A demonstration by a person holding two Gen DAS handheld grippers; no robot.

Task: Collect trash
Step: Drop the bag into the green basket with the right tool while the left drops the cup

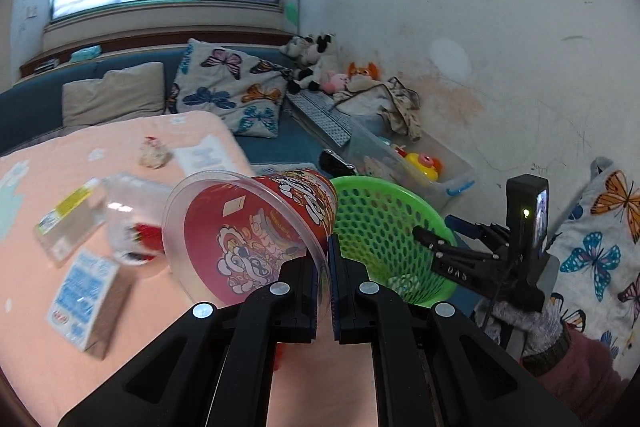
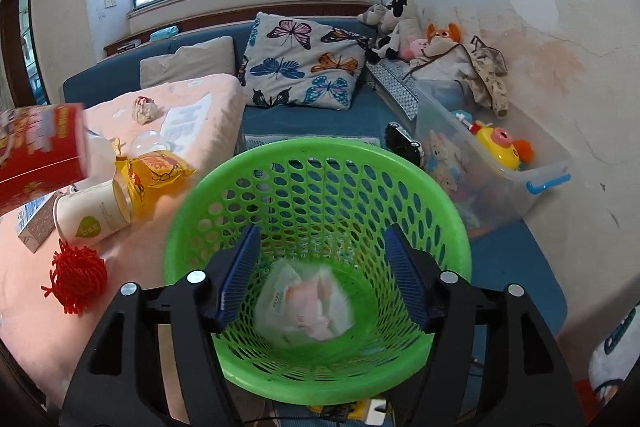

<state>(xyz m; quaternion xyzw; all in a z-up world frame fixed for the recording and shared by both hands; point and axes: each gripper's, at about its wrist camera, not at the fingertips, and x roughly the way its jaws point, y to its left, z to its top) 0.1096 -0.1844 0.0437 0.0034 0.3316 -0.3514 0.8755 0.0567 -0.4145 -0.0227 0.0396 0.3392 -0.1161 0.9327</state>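
My left gripper [image 1: 326, 267] is shut on the clear rim of a red instant-noodle cup [image 1: 256, 227], which tilts above the pink table beside the green mesh basket [image 1: 384, 223]. The same cup [image 2: 40, 155] shows at the left edge of the right wrist view. My right gripper [image 2: 320, 239] hangs open over the basket [image 2: 312, 147] with nothing between its blue pads. A crumpled white and pink wrapper [image 2: 308, 303] lies at the basket's bottom. From the left wrist view, the right gripper [image 1: 444, 233] sits at the basket's far rim, held by a gloved hand [image 1: 532, 327].
More trash lies on the pink table [image 2: 24, 291]: a paper cup [image 2: 92, 215], a yellow packet [image 2: 156, 167], a red foam net [image 2: 76, 279], a crumpled tissue [image 2: 144, 109], a blue carton [image 1: 84, 299]. A clear toy bin [image 2: 500, 163] stands right of the basket, by the wall.
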